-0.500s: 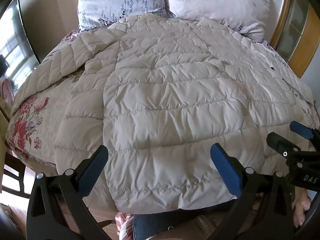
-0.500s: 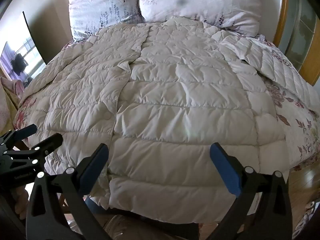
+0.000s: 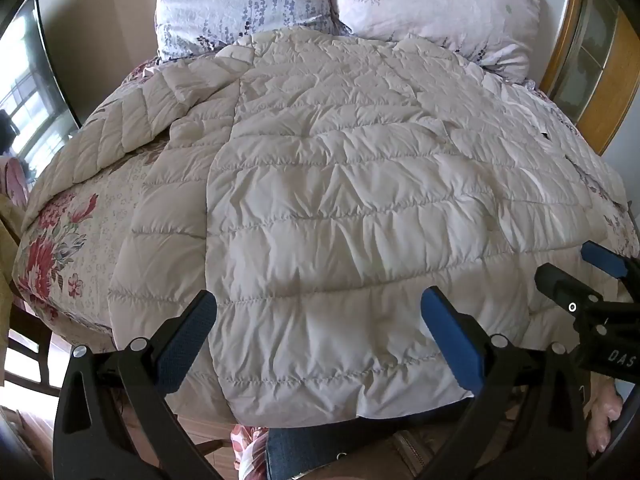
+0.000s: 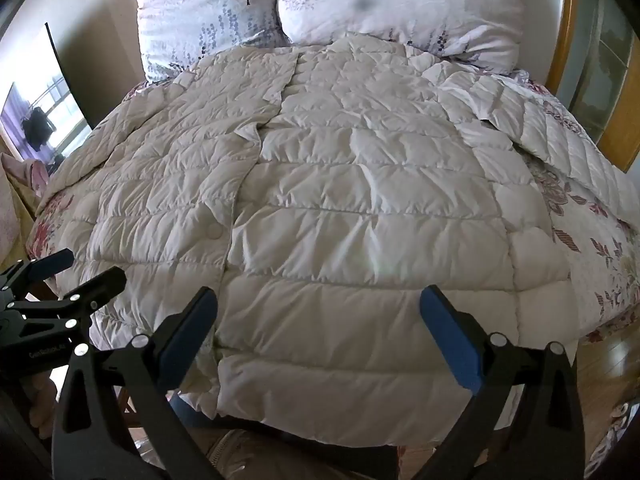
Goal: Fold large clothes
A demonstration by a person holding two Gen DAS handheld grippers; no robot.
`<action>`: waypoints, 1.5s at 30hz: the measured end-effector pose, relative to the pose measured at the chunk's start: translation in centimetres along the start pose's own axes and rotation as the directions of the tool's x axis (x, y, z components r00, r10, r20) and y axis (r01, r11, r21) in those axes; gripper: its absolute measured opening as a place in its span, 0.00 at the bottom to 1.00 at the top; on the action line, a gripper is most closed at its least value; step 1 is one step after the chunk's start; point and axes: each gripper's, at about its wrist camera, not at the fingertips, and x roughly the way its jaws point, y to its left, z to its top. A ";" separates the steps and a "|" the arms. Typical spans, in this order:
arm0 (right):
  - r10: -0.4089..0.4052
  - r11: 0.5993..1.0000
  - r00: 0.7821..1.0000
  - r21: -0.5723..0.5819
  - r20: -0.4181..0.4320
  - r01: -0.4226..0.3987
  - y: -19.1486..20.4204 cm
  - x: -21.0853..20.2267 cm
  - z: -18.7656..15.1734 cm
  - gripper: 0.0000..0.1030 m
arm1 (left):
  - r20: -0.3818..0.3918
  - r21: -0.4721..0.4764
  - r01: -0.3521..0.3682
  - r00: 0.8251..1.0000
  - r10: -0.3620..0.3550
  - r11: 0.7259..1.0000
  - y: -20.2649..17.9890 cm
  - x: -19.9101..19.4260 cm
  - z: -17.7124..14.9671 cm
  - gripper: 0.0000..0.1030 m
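A large cream quilted down coat (image 3: 340, 208) lies spread flat, front up, across the bed, hem toward me; it also shows in the right wrist view (image 4: 352, 216). Its sleeves stretch out to both sides, one to the left (image 3: 120, 140) and one to the right (image 4: 560, 136). My left gripper (image 3: 320, 336) is open and empty, hovering above the hem. My right gripper (image 4: 320, 332) is open and empty above the hem, to the right of the left one. Each gripper shows at the edge of the other's view (image 3: 592, 280) (image 4: 60, 292).
Two floral pillows (image 3: 248, 0) (image 4: 400, 0) lean at the head of the bed. A floral bedspread (image 3: 60, 240) lies under the coat. A wooden headboard and cabinet (image 3: 600, 60) stand at the right. A window (image 3: 20, 92) is at the left. Wood floor (image 4: 608, 368) is below.
Both views have shifted only slightly; the coat lies as before and both grippers stay open.
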 end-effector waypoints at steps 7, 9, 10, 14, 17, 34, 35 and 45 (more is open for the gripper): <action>0.001 1.000 1.000 0.000 0.000 -0.001 -0.2 -0.2 -0.1 0.98 | -0.002 0.001 0.000 1.000 0.000 1.000 0.0 0.0 0.0 0.99; 0.001 1.000 1.000 0.000 0.000 -0.001 -0.2 -0.2 -0.1 0.98 | -0.001 0.000 -0.001 1.000 0.001 1.000 0.0 0.0 0.0 0.99; 0.001 1.000 1.000 0.000 0.000 -0.001 -0.2 -0.2 -0.1 0.98 | -0.002 0.000 -0.001 1.000 0.001 1.000 0.0 0.0 0.0 0.99; 0.002 1.000 1.000 0.000 0.001 -0.002 -0.2 -0.2 -0.1 0.98 | -0.002 0.000 -0.001 1.000 0.001 1.000 0.0 0.0 0.0 0.99; 0.002 1.000 1.000 0.000 0.001 -0.002 -0.3 -0.2 -0.1 0.98 | -0.003 0.001 -0.001 1.000 0.001 1.000 0.0 0.0 0.0 0.99; 0.003 1.000 1.000 0.000 0.001 -0.003 -0.3 -0.1 -0.1 0.98 | -0.005 0.002 -0.003 1.000 0.003 1.000 0.0 0.0 0.0 0.99; 0.003 1.000 1.000 0.000 0.001 -0.003 -0.3 -0.1 -0.1 0.98 | -0.005 0.002 -0.003 1.000 0.003 1.000 0.0 0.0 0.0 0.99; 0.005 1.000 1.000 0.001 0.001 -0.005 -0.4 -0.1 -0.1 0.98 | -0.007 0.002 -0.003 1.000 0.003 1.000 0.0 0.0 0.0 0.99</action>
